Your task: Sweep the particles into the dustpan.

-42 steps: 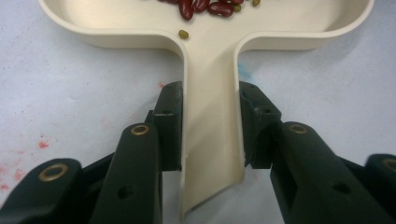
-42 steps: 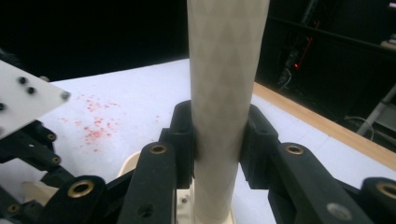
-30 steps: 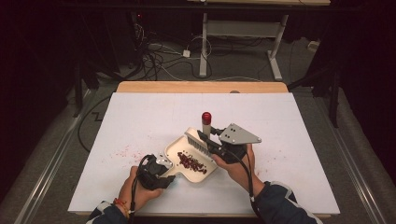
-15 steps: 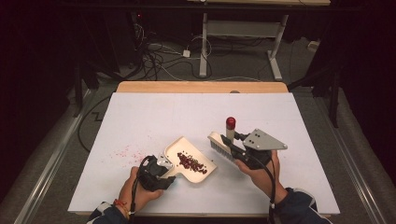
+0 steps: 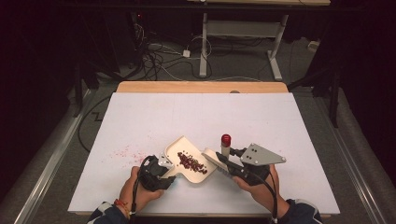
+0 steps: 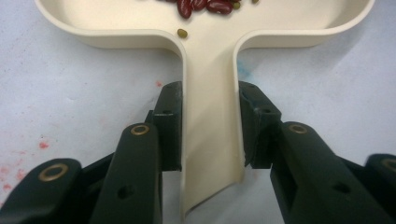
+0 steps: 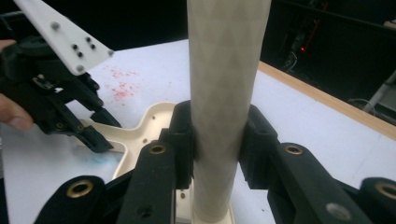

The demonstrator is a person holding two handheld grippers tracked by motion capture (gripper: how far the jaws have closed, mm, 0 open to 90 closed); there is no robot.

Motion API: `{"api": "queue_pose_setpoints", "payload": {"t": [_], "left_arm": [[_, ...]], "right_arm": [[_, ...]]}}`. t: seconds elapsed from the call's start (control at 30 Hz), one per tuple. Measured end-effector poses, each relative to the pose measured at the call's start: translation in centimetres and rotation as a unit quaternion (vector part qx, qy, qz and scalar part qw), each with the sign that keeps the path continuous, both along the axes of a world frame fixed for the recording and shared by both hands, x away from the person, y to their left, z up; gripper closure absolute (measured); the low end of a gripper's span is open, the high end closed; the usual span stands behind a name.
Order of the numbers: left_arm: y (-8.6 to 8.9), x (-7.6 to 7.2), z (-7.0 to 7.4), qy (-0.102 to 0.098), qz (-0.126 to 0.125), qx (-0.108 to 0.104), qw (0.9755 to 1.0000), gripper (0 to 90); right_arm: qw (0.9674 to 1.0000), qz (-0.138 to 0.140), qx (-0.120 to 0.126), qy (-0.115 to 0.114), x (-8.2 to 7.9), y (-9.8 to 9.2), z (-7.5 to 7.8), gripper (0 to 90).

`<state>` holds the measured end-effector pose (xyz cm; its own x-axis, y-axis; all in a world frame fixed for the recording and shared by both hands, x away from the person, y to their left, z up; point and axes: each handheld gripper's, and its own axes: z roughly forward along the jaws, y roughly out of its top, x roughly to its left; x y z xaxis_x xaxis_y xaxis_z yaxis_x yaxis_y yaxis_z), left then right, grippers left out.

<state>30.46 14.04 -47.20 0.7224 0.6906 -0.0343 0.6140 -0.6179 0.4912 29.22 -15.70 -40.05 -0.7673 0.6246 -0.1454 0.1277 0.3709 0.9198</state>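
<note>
- The dustpan (image 5: pixel 189 158) lies on the white surface (image 5: pixel 261 121), light, stiff plastic; left tool (image 6: pixel 210 128) is clamped on its flat handle, the right place to hold.
- Loose beans (image 5: pixel 191 162) inside it will likely roll; keep level.
- Right tool (image 7: pixel 217 140) is clamped on the brush handle (image 7: pixel 224 70), smooth and probably slippery.

cream dustpan (image 5: pixel 189 158), red beans (image 5: pixel 191 163) inside

A lab: white-covered table (image 5: pixel 140 116), floor cables (image 5: pixel 159 60), dark surroundings.

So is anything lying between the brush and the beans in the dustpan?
Nothing visible. The brush, clamped in the right gripper, sits at the dustpan's right edge, and bare pan floor separates it from the bean pile. The left gripper grips the pan's handle on the far side.
</note>
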Motion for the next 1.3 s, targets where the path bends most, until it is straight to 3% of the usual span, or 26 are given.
{"api": "queue_pose_setpoints", "payload": {"t": [0.17, 0.33, 0.43, 0.6, 0.8, 0.9, 1.03, 1.1, 1.3], "left_arm": [[0.1, 0.0, 0.0, 0.001, -0.002, 0.001, 1.0, 63.5], [0.3, 0.1, 0.3, 0.0, -0.007, 0.005, 1.0, 63.5], [0.4, 0.0, 0.6, 0.002, -0.011, 0.011, 0.9999, 63.6], [0.2, -0.4, 0.9, -0.004, -0.018, 0.019, 0.9997, 63.5], [0.2, -0.4, 0.7, -0.002, -0.017, 0.019, 0.9997, 63.5], [0.2, -0.4, 0.6, -0.002, -0.016, 0.017, 0.9997, 63.5], [0.3, -0.3, 0.5, -0.002, -0.015, 0.015, 0.9998, 63.5], [0.3, -0.2, 0.4, 0.0, -0.015, 0.016, 0.9998, 63.5], [0.2, -0.1, 0.3, 0.002, -0.012, 0.011, 0.9999, 63.5]], "right_arm": [[0.9996, 0.018, 0.023, 0.004, -0.2, -0.4, 0.8, 70.1], [0.9996, -0.007, 0.019, -0.022, 0.0, -1.4, 1.6, 70.1], [0.9995, -0.019, 0.009, -0.025, 0.4, -1.9, 1.7, 70.1], [0.9988, -0.038, -0.028, -0.011, 0.9, -1.7, 0.8, 70.1], [0.9997, -0.006, -0.019, 0.014, 0.4, -0.7, 0.5, 70.1], [0.9997, 0.015, 0.0, 0.017, 0.0, -0.5, 0.9, 70.1], [1.0, -0.001, 0.007, -0.004, 0.0, -1.2, 1.7, 70.1], [0.9999, -0.008, 0.007, -0.003, 0.1, -1.6, 1.8, 70.1], [0.9998, -0.011, -0.004, -0.014, 0.7, -1.3, 1.2, 70.1]]}}
